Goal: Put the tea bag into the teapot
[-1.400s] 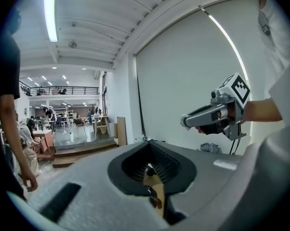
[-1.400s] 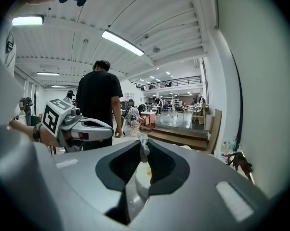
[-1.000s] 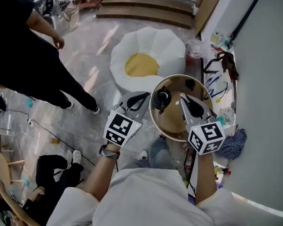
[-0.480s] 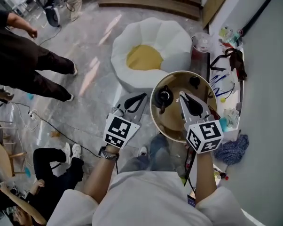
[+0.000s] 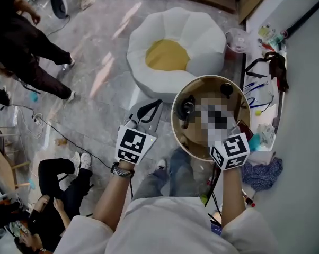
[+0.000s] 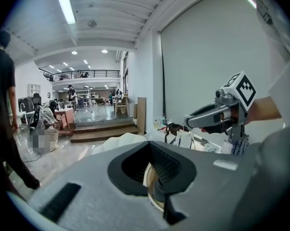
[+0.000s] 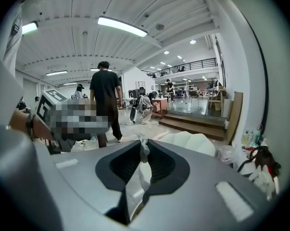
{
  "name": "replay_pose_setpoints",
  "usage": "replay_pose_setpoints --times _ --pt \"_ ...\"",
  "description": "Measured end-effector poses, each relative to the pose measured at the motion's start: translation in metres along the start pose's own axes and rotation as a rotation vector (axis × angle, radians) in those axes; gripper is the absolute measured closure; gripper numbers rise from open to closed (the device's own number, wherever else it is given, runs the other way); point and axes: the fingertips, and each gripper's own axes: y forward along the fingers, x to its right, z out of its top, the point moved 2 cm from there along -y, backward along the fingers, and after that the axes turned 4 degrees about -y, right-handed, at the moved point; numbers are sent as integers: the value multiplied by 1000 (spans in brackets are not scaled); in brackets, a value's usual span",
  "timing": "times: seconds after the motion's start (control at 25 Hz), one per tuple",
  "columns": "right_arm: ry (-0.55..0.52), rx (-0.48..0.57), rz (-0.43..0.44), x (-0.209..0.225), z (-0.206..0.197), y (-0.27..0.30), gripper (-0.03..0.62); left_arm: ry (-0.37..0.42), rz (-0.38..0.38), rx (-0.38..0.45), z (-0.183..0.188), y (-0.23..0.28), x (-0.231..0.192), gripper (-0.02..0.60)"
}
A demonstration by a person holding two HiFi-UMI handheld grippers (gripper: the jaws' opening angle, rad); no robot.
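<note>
Tea bag (image 7: 143, 153) is up off the desk, a pale crumpled scrap nipped at the very tips of the right tongs (image 7: 142, 146), which are clamped on it and nothing else. From the head view, those tongs reach in over the round desk (image 5: 194, 141) from its near edge. The dark teapot (image 5: 187, 110) stands on the desk just to their left, apart from the bag. The left tongs (image 5: 158, 105) hang off the desk's left side, over the floor, tips pressed together and empty. Beyond the desk, on the floor, sits a white cushion with a yellow centre (image 5: 173, 52).
</note>
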Motion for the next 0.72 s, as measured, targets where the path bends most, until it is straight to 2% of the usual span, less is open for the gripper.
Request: replay_pose_setpoints --times 0.32,0.72 --pt "38 -78 41 20 -48 49 548 -41 65 -23 -18 28 -32 583" --pt "58 -194 111 21 -118 99 548 -94 104 -97 -60 40 -43 583"
